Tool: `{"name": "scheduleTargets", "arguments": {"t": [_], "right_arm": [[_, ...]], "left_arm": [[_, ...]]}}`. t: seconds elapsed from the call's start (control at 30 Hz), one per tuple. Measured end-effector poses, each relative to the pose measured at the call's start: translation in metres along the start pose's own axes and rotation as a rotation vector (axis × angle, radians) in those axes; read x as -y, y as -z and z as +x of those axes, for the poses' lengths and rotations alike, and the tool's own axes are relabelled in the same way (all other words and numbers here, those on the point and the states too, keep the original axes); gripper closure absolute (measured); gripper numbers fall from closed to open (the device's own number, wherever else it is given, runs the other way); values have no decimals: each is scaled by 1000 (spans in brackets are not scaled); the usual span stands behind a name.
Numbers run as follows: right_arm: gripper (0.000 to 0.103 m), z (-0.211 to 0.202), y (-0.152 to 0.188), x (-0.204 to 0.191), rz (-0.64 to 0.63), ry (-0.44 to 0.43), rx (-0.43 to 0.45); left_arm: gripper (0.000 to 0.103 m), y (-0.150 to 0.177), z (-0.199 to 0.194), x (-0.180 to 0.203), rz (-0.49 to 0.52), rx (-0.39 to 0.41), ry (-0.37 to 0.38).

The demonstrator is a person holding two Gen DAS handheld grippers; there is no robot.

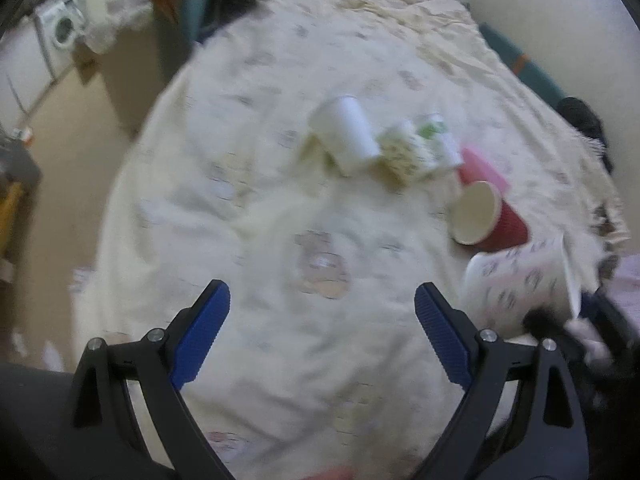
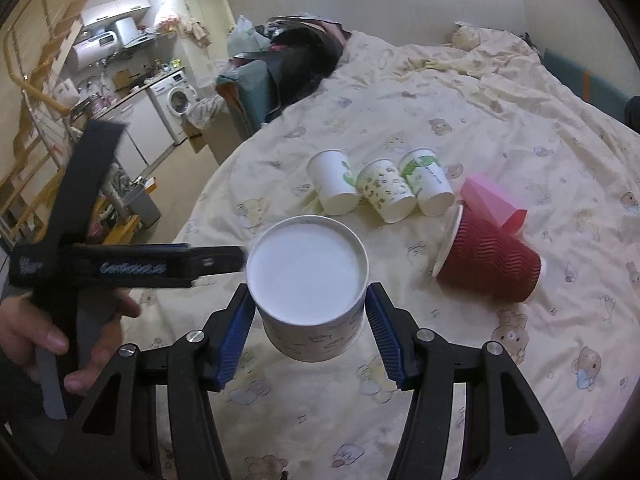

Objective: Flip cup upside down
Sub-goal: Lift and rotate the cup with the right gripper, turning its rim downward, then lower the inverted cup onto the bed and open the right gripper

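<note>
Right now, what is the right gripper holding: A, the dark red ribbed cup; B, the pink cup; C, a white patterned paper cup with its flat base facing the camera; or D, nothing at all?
C: in the right wrist view the right gripper is clamped on the sides of the white patterned cup, base toward the camera, while the red ribbed cup lies on the bedspread.

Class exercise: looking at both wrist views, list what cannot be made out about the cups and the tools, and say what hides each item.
- Held cup, right wrist view: its mouth is hidden behind its own body.
- Small cups, left wrist view: prints lost to motion blur.
- Right tool: its fingertips hidden by the cup.
- Pink cup: partly hidden behind the red cup.
</note>
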State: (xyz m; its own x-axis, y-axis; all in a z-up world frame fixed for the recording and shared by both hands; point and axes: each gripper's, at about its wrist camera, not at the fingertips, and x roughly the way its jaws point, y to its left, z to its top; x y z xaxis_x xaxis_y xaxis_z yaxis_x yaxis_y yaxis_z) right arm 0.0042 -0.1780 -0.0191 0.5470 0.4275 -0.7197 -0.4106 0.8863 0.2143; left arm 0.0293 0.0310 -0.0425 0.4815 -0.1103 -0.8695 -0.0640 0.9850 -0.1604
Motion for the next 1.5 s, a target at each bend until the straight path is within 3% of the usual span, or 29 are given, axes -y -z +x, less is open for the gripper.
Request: {"name": "scheduleTargets", "arguments": {"t": [0.1, 0.2, 0.33, 0.47, 0.57, 0.73, 0.93, 1.0, 1.03, 1.3, 1.5], "right_arm": [[43, 17, -12, 6, 6, 11, -18], [44, 44, -20, 9, -10, 32, -50], [44, 83, -20, 15, -42, 70, -102], [44, 110, -17, 21, -45, 84, -150], [44, 122, -13, 22, -47, 84, -182], [43, 138, -5, 23, -59, 79, -220], [41, 139, -3, 26, -44, 68, -220], [25, 141, -3, 27, -33, 75, -241], [21, 140, -3, 28, -22, 75, -233], [9, 107, -15, 35, 47, 121, -190], [5, 64, -14, 39, 127, 135, -149]], "left_arm": [[11, -1, -4, -3, 12, 27, -25], [11, -2, -6, -8, 25, 45, -98], [11, -7, -5, -22, -27, 23, -67], [10, -7, -6, -23, -17, 30, -88], [0, -6, -4, -23, -14, 21, -94], [0, -5, -4, -20, -8, 19, -95], [0, -4, 0, -17, 5, -1, -93], [0, -3, 1, -15, 12, -5, -92], [0, -3, 1, -14, 20, -3, -97], [0, 2, -2, -11, 37, 8, -86], [0, 5, -12, -4, 52, 52, -60]]}}
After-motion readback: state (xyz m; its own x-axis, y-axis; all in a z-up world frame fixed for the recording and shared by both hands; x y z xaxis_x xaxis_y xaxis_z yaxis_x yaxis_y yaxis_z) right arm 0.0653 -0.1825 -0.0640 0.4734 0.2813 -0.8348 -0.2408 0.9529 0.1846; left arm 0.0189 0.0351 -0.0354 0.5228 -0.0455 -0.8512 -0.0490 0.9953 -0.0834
